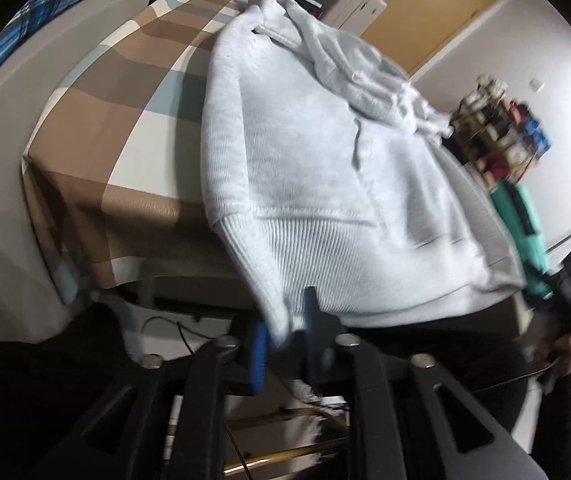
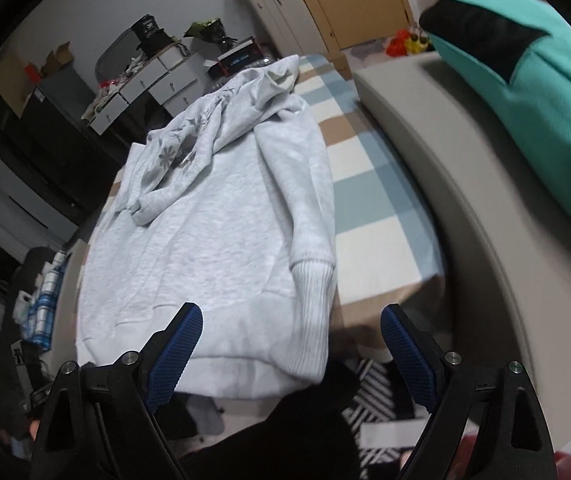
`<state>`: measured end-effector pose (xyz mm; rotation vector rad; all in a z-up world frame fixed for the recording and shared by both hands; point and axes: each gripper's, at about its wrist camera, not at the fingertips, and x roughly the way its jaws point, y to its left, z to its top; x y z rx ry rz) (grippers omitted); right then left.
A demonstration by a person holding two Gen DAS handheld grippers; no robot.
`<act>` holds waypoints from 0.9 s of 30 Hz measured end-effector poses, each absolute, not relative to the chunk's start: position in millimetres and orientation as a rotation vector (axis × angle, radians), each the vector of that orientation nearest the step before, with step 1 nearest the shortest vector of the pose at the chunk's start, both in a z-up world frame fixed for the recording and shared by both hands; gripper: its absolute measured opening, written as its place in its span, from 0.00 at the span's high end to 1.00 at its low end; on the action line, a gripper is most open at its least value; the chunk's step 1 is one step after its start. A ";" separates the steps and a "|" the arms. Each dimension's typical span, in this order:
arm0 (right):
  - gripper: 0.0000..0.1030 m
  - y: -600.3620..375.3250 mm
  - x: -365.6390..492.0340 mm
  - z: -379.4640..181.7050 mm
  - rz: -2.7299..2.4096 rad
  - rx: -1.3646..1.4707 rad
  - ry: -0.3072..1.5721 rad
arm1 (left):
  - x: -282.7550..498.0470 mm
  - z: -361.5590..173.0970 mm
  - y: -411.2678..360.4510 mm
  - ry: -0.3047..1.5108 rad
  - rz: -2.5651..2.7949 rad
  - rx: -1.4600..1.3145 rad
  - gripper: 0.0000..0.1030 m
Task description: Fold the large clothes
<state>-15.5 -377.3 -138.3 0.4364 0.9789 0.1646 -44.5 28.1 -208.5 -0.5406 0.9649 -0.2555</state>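
Gripping the ribbed hem corner of the light grey hoodie (image 1: pixel 325 160), your left tool (image 1: pixel 285 336) has its blue pads closed on the fabric at the near edge of the worktop. The hoodie lies spread over the checked brown, cream and blue cloth (image 1: pixel 133 80) covering the worktop, hood end far from you, one sleeve (image 2: pixel 309 240) folded along its side. Your right tool (image 2: pixel 291 320) hangs over the hem with its pads wide apart, holding nothing.
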 end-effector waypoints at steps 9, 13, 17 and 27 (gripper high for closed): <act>0.14 -375.5 -5.3 -146.9 0.169 0.445 1.009 | -39.2 -218.1 41.6 0.974 -0.262 -0.709 0.37; 0.65 -372.4 10.5 -157.5 0.191 0.476 1.081 | -27.5 -225.5 33.7 1.019 -0.289 -0.712 0.37; 0.90 -369.2 6.9 -164.5 0.173 0.464 1.103 | -29.2 -223.1 34.7 1.021 -0.346 -0.710 0.97; 0.93 -387.6 -18.8 -163.1 0.190 0.502 1.027 | -53.9 -203.1 55.0 0.994 -0.295 -0.684 0.99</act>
